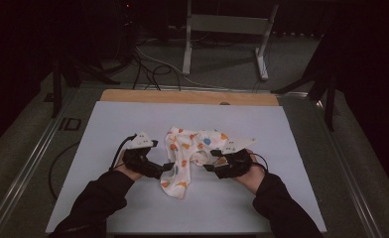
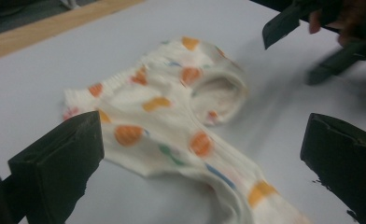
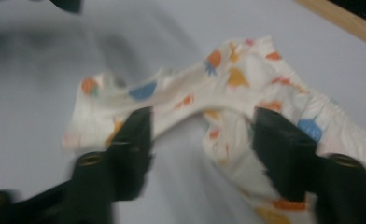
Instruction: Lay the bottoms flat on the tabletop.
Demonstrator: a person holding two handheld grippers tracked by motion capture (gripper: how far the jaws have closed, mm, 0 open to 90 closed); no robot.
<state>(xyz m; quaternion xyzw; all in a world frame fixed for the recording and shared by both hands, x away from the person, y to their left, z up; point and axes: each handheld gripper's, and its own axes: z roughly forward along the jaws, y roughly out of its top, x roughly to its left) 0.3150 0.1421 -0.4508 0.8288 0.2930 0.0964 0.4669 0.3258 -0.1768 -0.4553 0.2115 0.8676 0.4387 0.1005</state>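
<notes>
High view, item: 1 small pair of white printed pants (image 1: 190, 151), crumpled, at the middle of the white sheet (image 1: 133, 119) that covers the table.
High view, left gripper (image 1: 168, 166): at the garment's near-left edge; jaw state cannot be told here.
High view, right gripper (image 1: 212, 160): at the garment's right side, beside the waistband end.
High view, surroundings: wooden table edge (image 1: 192, 96) at the far side; cables (image 1: 153, 69) and a metal frame (image 1: 227, 29) on the floor beyond, well apart from the work.

Left gripper view, jaws: spread wide, nothing between the pads; the pants (image 2: 172, 126) lie ahead, 1 leg trailing toward the near right.
Left gripper view, other hand: the right gripper (image 2: 312, 51) at far right, blurred.

Right gripper view, jaws: half closed, straddling a raised fold of the pants (image 3: 218, 93); the left pad seems to touch cloth, but blur hides whether they pinch, so a grasp cannot be told.
Right gripper view, waistband: elastic edge runs off to the right.

Step in hand, judged: taking hold of the garment at 2 points, to lift and spread it.
Next move, judged: right jaws close fully on the fold; left jaws advance onto the near edge and clench.
Obstruction: none but the garment's own bunching, which may give 2 layers where 1 is wanted.
</notes>
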